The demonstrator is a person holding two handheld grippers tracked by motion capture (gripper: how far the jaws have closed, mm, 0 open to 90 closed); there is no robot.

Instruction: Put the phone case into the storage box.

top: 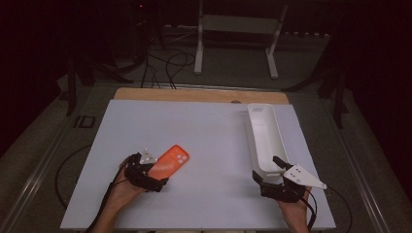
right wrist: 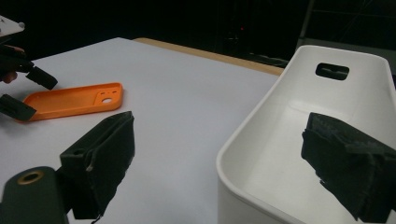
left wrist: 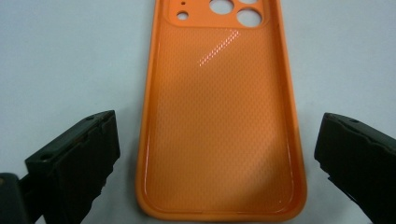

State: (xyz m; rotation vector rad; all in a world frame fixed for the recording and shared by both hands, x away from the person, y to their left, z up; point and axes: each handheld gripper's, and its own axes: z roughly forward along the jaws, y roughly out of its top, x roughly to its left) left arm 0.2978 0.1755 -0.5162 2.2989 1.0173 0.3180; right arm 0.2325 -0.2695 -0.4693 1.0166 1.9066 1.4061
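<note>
1. Widely parted, the left gripper straddled the orange case's near end, jaws clear of both long edges.
2. Likewise parted, the right gripper bracketed the white bin's near rim.
3. Bare table lay between them.

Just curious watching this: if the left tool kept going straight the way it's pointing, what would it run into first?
Probably the orange phone case. The left tool is open with its jaws on either side of the case's near end, so the case lies right in its line.
</note>
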